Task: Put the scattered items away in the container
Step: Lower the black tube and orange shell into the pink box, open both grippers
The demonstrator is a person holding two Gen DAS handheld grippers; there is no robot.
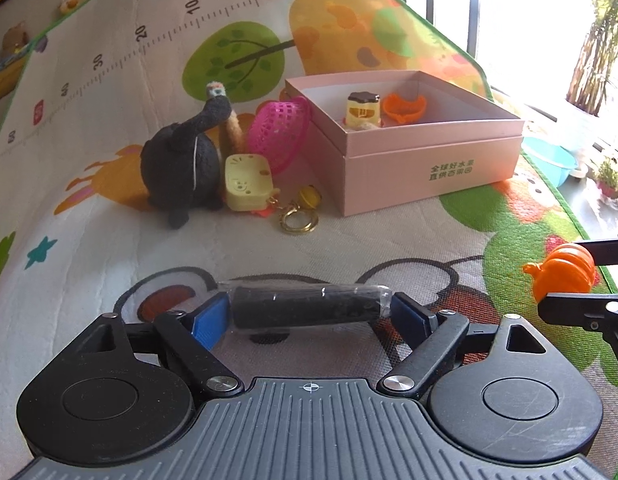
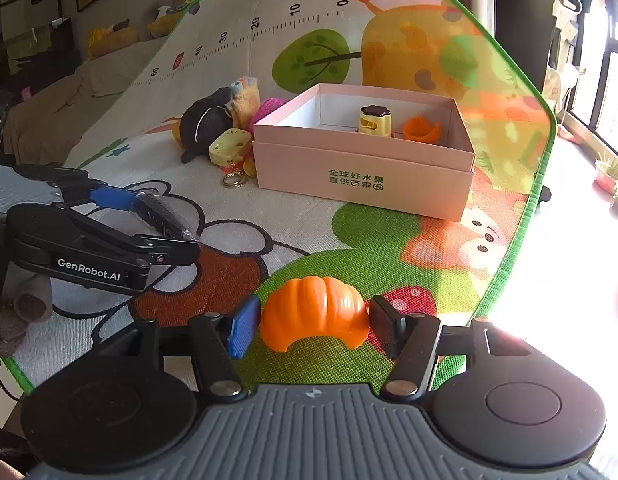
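My left gripper (image 1: 309,314) is shut on a black roll (image 1: 305,306) in clear wrap, end to end between the blue pads, just above the mat. My right gripper (image 2: 314,326) is shut on an orange toy pumpkin (image 2: 315,310), and shows at the right edge of the left wrist view (image 1: 569,280). The pink box (image 1: 429,152) stands open ahead with a yellow pudding toy (image 1: 363,110) and an orange cup (image 1: 405,108) inside. Left of the box lie a black plush elephant (image 1: 181,164), a yellow square toy (image 1: 249,182), a pink mesh basket (image 1: 279,132) and a gold key ring (image 1: 299,220).
Everything rests on a cartoon play mat (image 1: 109,80) with a green border. A blue basin (image 1: 549,160) and potted plants sit off the mat's right edge by a bright window. The left gripper (image 2: 149,218) is to the left of the right one.
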